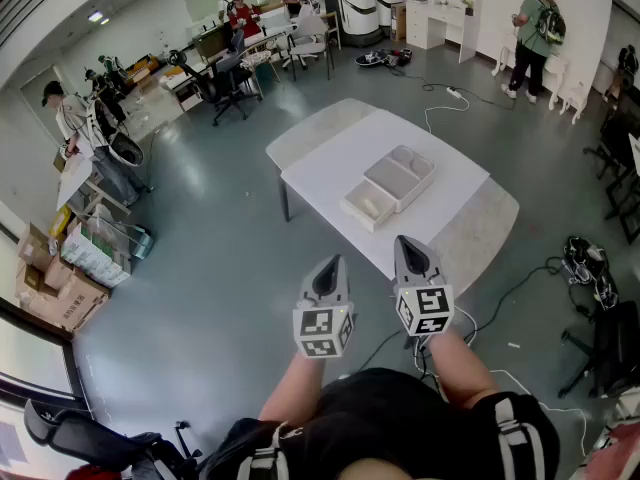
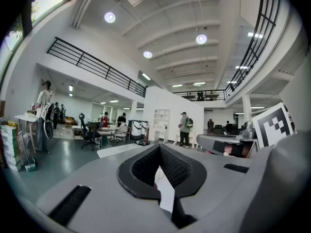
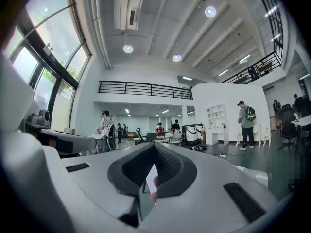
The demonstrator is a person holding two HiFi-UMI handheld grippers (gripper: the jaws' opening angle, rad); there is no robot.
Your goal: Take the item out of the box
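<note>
Two closed, empty tongs: your left gripper (image 1: 329,266), right gripper (image 1: 411,245).
Held level, idle, because the box (image 1: 398,183) lies well ahead.

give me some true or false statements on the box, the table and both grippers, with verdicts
1. The box sits on the white table. True.
2. The box is closed. False: it lies open, its two halves side by side.
3. The right gripper has its jaws together and holds nothing. True.
4. The left gripper is reaching into the box. False: it is held short of the table, apart from the box.
</note>
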